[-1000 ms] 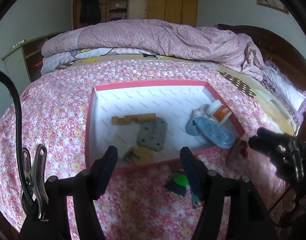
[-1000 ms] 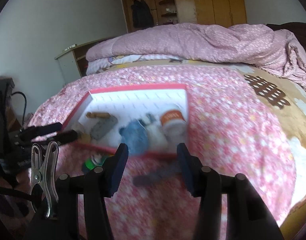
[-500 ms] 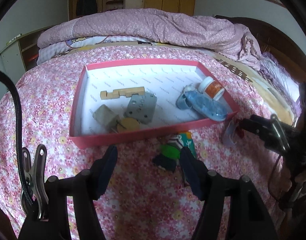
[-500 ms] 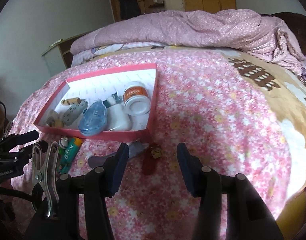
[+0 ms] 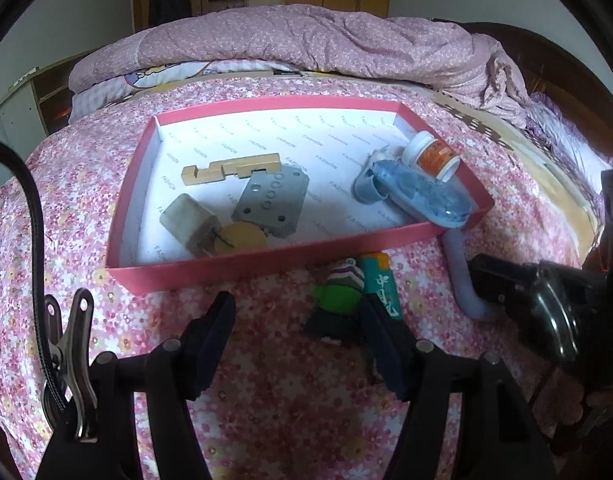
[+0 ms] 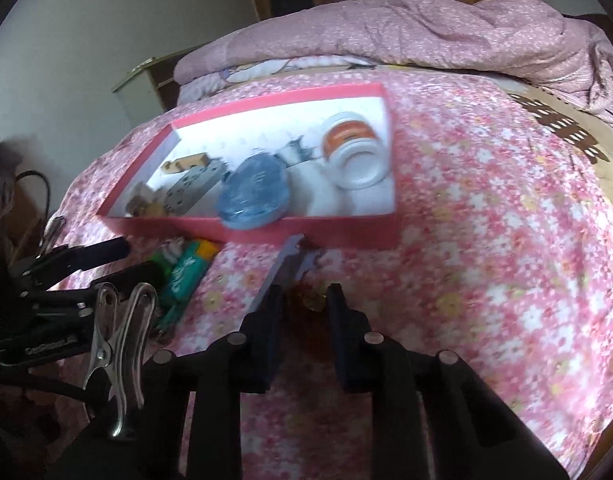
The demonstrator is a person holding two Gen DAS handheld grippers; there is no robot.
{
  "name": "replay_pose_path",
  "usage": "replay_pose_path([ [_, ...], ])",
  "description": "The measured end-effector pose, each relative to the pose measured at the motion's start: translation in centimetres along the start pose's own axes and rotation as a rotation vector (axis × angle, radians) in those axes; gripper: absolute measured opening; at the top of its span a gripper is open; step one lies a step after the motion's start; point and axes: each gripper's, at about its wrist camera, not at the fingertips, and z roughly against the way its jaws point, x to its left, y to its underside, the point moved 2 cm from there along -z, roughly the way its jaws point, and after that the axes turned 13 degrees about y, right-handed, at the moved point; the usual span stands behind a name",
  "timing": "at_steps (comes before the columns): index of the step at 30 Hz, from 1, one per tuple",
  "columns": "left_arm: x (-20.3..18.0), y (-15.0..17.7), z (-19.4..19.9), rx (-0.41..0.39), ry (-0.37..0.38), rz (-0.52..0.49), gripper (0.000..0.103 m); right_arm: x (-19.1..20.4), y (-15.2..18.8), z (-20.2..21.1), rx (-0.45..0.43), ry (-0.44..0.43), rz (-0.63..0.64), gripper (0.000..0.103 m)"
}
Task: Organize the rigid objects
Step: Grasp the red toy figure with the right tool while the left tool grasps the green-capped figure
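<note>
Left wrist view: one pink tray (image 5: 266,264) on the bed holds seven bits. The left gripper (image 5: 298,320) gapes wide over one green toy (image 5: 338,300) beside one lighter (image 5: 380,284), lying lengthwise toward the tray.

Right wrist view: the right gripper (image 6: 302,300) is closing narrow around one small brown thing (image 6: 312,298), blurry.
</note>
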Motion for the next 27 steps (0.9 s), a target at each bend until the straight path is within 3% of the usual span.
replay_pose_path([
  [6,-0.5,0.3,-1.0,0.011,-0.006,0.012,0.068,1.6,0.5,0.1,0.008,-0.051,0.020,0.023],
  [11,-1.1,0.3,-1.4,0.005,-0.041,-0.011,0.067,2.0,0.5,0.2,0.004,-0.036,0.029,0.023],
  [13,-1.3,0.4,-1.3,-0.001,-0.028,-0.024,0.058,1.8,0.5,0.2,0.009,-0.045,0.013,0.023],
  [15,-1.4,0.5,-1.1,-0.003,-0.011,-0.035,0.035,1.5,0.5,0.3,0.015,-0.051,-0.001,0.023],
  [17,-1.5,0.6,-0.8,0.002,0.017,-0.034,0.026,1.3,0.5,0.6,0.017,-0.052,-0.011,0.023],
  [22,-1.3,1.7,0.7,0.020,0.010,-0.053,0.025,0.7,0.6,1.9,-0.005,-0.025,-0.007,0.023],
  [27,0.0,3.0,1.6,0.027,0.034,-0.017,0.026,0.4,1.6,2.5,0.007,-0.004,0.018,0.031],
])
